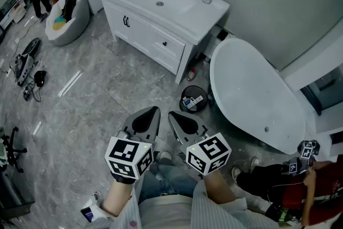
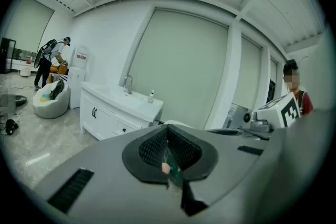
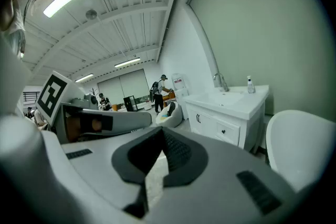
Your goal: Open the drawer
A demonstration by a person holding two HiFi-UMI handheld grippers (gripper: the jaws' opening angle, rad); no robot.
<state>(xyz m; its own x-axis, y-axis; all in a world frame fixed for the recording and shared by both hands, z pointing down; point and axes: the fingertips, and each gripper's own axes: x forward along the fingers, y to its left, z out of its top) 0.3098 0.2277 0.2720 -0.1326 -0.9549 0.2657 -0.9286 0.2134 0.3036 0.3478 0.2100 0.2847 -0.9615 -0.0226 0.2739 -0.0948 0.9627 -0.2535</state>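
Drawer (image 1: 167,43) in the head view: it sits shut in the right half of the white vanity (image 1: 140,27), near the cabinet's right corner. Its long front runs along the cabinet face and one dark knob faces the floor (image 1: 102,94). There may be a second front below it, but it is too small to be sure. The left gripper (image 1: 147,118) and right gripper (image 1: 182,123) hang side by side, well apart from the vanity, with bare floor between. A bin (image 1: 194,99) and a bathtub (image 1: 252,94) crowd the vanity's right end.

In the left gripper view, the left gripper (image 2: 168,153) is clenched on nothing, pads meeting; the drawer (image 2: 125,127) lies far ahead, left of the jaws.

In the right gripper view, the right gripper (image 3: 160,153) is likewise closed and empty; the drawer (image 3: 224,131) stands ahead to the right, beside the bathtub (image 3: 302,139).
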